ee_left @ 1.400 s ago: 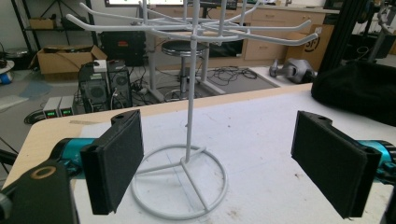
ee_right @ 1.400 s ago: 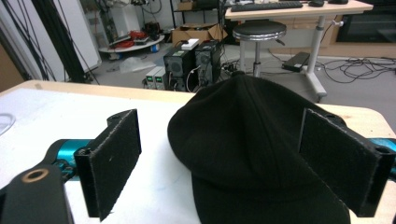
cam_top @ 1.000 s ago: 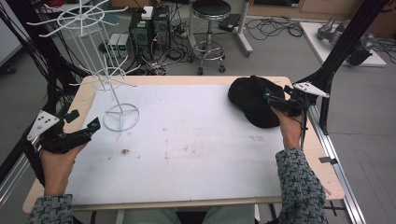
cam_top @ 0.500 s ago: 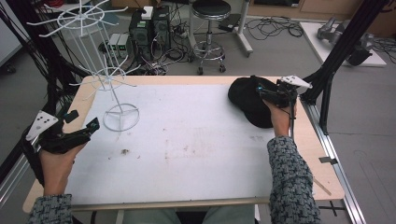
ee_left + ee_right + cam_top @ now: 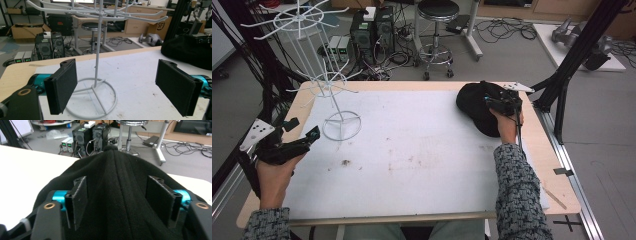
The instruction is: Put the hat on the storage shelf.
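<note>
Where the table (image 5: 422, 150) runs out to its far right corner, a black cap (image 5: 477, 107) lies on the white mat, close to the far edge and the right rim. The right hand-held gripper (image 5: 501, 103) sits over the cap's right side; in the right gripper view its jaws stand apart with the cap's black fabric (image 5: 117, 195) rising between the pads (image 5: 79, 200), not pinched.

At the left rim, the left hand-held gripper (image 5: 294, 142) is held low over the table edge, jaws wide apart and holding nothing. In the left gripper view its pads (image 5: 62, 85) frame the white wire rack (image 5: 100, 50), which stands ahead of them, apart from both. The rack's ring base (image 5: 342, 125) rests on the mat near the far left corner, its arms spreading out over the table's far left edge.

Between the rack and the cap, the middle of the mat lies open, marked with faint smudges, as does the whole near edge between the person's two sleeves.
</note>
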